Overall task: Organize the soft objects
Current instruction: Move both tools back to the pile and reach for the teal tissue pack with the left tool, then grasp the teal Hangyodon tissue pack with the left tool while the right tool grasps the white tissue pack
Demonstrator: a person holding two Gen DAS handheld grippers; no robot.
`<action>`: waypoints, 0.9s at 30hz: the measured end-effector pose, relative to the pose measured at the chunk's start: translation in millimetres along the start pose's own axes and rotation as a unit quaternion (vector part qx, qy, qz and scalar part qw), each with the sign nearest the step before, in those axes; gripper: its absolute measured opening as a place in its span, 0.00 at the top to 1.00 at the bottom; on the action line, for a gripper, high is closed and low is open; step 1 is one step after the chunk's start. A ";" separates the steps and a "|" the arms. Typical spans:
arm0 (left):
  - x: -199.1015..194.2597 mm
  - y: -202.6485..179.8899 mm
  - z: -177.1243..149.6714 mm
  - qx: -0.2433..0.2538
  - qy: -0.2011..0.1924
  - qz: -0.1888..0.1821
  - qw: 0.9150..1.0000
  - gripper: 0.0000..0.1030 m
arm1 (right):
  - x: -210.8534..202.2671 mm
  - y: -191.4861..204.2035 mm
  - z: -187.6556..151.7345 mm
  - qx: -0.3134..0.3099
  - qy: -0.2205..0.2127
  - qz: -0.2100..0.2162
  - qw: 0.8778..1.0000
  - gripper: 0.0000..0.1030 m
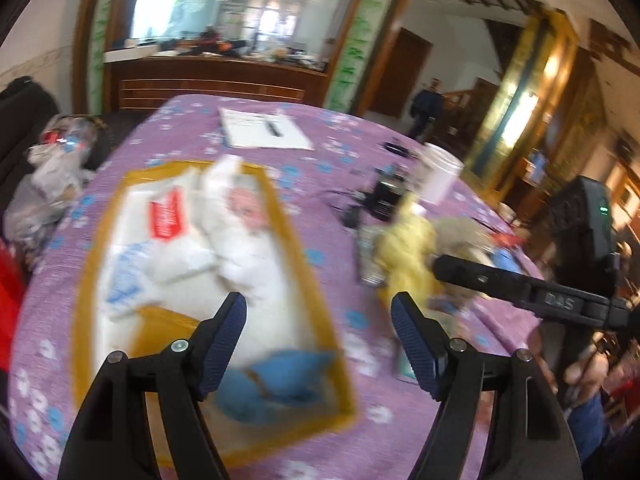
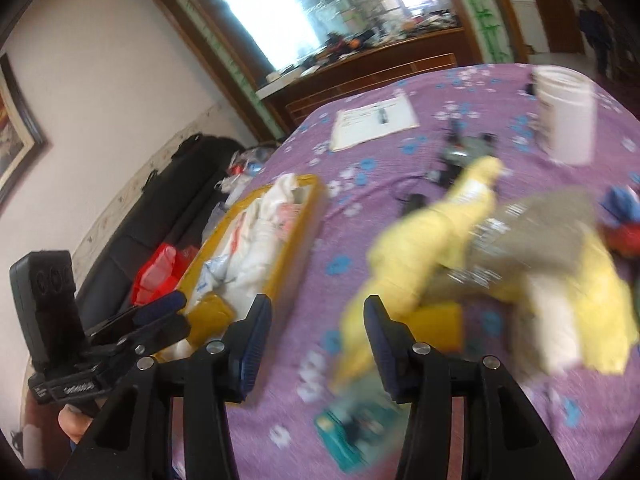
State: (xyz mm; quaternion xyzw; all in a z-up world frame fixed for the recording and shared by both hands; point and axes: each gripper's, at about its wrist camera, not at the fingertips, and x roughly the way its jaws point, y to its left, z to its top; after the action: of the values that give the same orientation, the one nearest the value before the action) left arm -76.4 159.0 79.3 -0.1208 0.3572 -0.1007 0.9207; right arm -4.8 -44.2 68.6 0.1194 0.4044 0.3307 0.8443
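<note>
Surface: purple flowered tablecloth [image 1: 312, 208], blurred.
Box: yellow tray [image 1: 280, 216] of white soft bags at 9 o'clock.
Left gripper [image 1: 318, 344]: jaws apart, empty.
Right gripper [image 2: 316, 344]: jaws apart, empty.
Room: mirror [image 1: 240, 0] at 12 o'clock.

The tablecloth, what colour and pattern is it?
The tablecloth is purple with small blue and white flowers; the left wrist view shows it best.
</note>
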 end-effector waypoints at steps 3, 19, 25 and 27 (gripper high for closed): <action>9.2 -27.2 -10.2 0.017 0.020 -0.034 0.999 0.27 | -18.9 -17.9 -10.8 0.013 -0.016 -0.007 1.000 0.49; 102.2 -112.9 -47.5 0.123 0.135 0.000 0.983 0.19 | -71.9 -80.5 -21.8 0.066 -0.068 -0.060 0.994 0.47; 120.9 -113.3 -43.4 0.122 0.127 0.004 0.984 0.31 | -47.5 -72.2 -15.9 0.016 -0.051 -0.132 0.990 0.47; 120.3 -111.8 -42.6 0.116 0.117 0.000 0.986 0.49 | -35.6 -72.8 -15.1 0.007 -0.041 -0.149 0.988 0.47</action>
State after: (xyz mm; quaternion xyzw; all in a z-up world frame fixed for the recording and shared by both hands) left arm -29.5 13.6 5.6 -0.0004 0.4488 -0.1547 0.8801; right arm 1.2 -123.3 46.2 0.0770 0.3848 0.1933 0.8992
